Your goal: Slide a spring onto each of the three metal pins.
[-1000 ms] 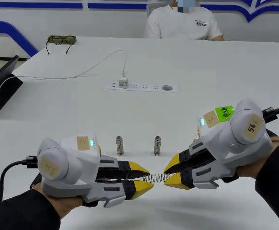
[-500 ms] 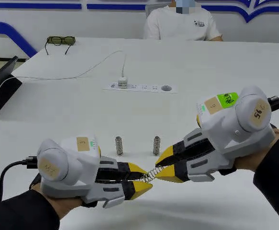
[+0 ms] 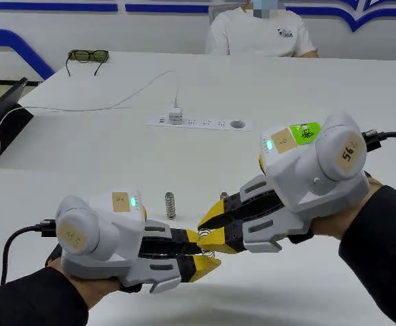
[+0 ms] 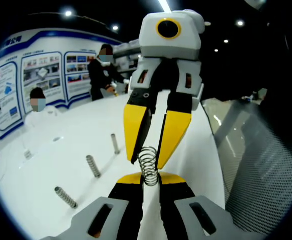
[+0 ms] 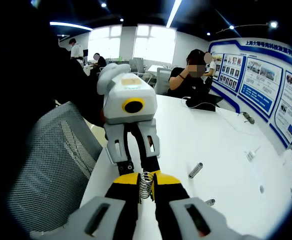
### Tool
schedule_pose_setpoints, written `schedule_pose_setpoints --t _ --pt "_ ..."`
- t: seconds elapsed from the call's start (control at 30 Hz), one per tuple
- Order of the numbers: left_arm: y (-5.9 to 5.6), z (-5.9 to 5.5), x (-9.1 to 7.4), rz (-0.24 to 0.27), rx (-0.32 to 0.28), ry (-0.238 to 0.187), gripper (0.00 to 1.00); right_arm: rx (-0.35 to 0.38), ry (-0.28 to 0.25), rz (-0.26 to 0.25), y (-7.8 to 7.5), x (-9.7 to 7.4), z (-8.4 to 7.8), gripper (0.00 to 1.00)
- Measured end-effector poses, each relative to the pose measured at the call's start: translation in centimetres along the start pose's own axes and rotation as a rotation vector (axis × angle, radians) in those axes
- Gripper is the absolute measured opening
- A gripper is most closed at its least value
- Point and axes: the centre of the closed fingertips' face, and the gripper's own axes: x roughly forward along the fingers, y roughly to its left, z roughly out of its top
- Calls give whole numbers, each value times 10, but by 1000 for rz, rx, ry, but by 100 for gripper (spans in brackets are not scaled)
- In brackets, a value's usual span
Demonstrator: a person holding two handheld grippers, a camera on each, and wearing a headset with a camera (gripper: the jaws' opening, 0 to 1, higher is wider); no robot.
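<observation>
Your left hand-held gripper [image 4: 148,181] clenched one end of the small coiled metal spring [image 4: 148,161] above the white surface [image 3: 116,149]. The jaws of your right hand-held gripper [image 5: 146,177] straddled its other end; whether they pinched it, I cannot tell.

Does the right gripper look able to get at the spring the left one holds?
Probably yes: the right gripper has its jaws astride the spring's free end, nothing between; the left gripper pinches the other end.
</observation>
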Motion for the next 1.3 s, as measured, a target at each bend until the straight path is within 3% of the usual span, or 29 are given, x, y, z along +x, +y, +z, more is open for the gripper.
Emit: schedule_pose_setpoints --t 0.77,1.3 --pt "4 1 0 17 -3 0 12 39 -18 -24 -4 -1 -5 12" --pt "14 0 -4 65 -45 -9 30 72 -10 -90 -22 -18 -18 12"
